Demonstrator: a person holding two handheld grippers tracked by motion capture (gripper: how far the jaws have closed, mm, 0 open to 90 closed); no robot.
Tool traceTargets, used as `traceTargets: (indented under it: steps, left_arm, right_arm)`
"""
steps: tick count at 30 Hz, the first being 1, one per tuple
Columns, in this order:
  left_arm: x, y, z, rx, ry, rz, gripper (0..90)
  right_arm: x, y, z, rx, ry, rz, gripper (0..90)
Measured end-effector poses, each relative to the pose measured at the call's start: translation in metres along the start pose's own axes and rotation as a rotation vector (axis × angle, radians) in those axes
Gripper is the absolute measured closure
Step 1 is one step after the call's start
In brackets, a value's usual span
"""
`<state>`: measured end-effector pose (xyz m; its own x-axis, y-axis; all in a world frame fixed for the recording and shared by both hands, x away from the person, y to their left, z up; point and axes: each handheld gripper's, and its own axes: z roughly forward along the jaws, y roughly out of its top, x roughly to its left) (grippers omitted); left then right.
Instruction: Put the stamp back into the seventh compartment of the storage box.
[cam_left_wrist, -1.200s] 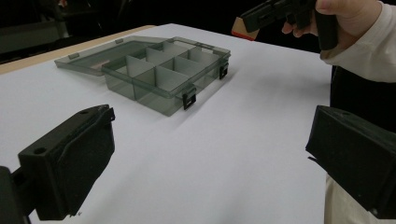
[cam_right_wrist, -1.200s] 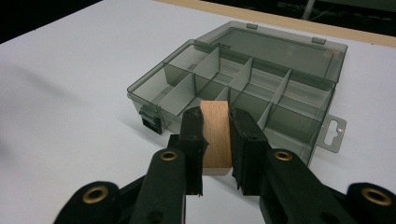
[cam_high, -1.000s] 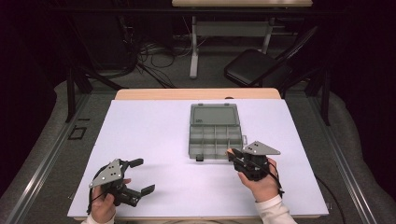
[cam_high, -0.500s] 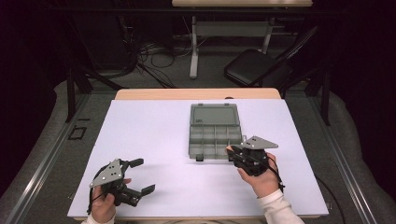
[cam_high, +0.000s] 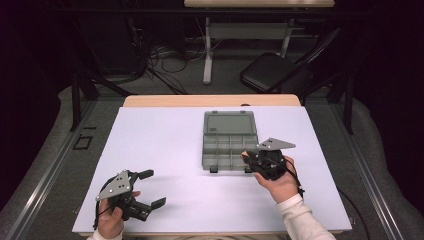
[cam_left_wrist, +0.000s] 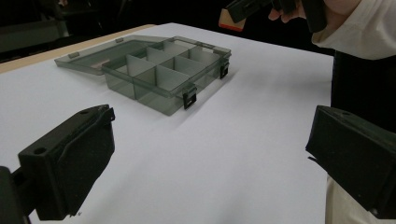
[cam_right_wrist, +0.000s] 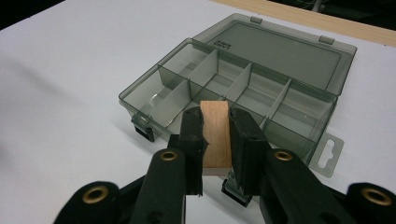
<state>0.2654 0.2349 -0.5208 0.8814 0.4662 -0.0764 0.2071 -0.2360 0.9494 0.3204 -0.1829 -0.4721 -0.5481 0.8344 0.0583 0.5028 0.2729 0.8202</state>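
Dark room w/ black folding chair (cam_high: 275, 74), floor cables (cam_high: 150, 60) (tangled), grey carpet (cam_high: 45, 145) beyond table.

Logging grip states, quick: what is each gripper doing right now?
Left gripper: open, holding nothing.
Right gripper: closed on a wooden block, near the open organizer box.

White table (cam_high: 165, 150) — open grey compartment box (cam_high: 230, 145) on it

A small wooden block (cam_right_wrist: 215, 135) stands upright above the open grey compartment box (cam_right_wrist: 243, 88).
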Motion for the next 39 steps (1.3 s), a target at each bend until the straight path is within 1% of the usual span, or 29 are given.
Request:
traceTargets:
  steps: [1,4,7,9,16,17,19,20,23,30,31,32,39]
  left_arm:
    - [0.000,0.000,0.000,0.001,-0.001,0.001,0.8]
    - [0.000,0.000,0.000,0.004,-0.006,0.004,0.8]
    - [0.000,0.000,0.000,0.002,-0.001,0.003,0.8]
    - [0.000,0.000,0.000,0.003,0.000,0.003,0.8]
    - [0.000,0.000,0.000,0.005,-0.003,0.006,0.9]
    - [0.000,0.000,0.000,0.006,0.001,0.007,0.9]
    - [0.000,0.000,0.000,0.007,0.003,0.008,1.1]
    - [-0.001,0.000,0.000,0.007,0.013,0.009,1.1]
    - [0.000,0.000,0.000,0.006,0.016,0.011,1.1]
    - [0.000,0.000,0.000,0.007,0.016,0.010,1.1]
    - [0.000,0.000,0.000,0.008,0.006,0.010,1.1]
    - [0.000,0.000,0.000,0.008,0.006,0.010,1.1]
    - [0.000,0.000,0.000,0.009,0.005,0.010,1.1]
  right_arm:
    - [0.000,0.001,0.000,0.010,0.002,0.000,76.4]
    - [-0.001,0.004,0.002,0.014,0.001,-0.002,76.4]
    - [-0.003,0.007,0.005,0.028,-0.003,-0.010,76.4]
    - [-0.003,0.010,0.006,0.046,-0.002,-0.012,76.4]
    - [-0.005,0.018,0.012,0.059,-0.002,-0.022,76.4]
    - [-0.005,0.020,0.012,0.066,-0.002,-0.016,76.4]
    - [-0.004,0.021,0.014,0.066,-0.003,-0.021,76.4]
    - [-0.004,0.022,0.015,0.072,-0.002,-0.025,76.4]
    - [-0.004,0.024,0.017,0.074,-0.001,-0.032,76.4]
    - [-0.005,0.027,0.024,0.087,-0.003,-0.029,76.4]
    - [-0.005,0.027,0.025,0.092,-0.004,-0.030,76.4]
    - [-0.006,0.027,0.026,0.099,-0.005,-0.035,76.4]
    - [-0.008,0.027,0.035,0.125,-0.009,-0.028,76.4]
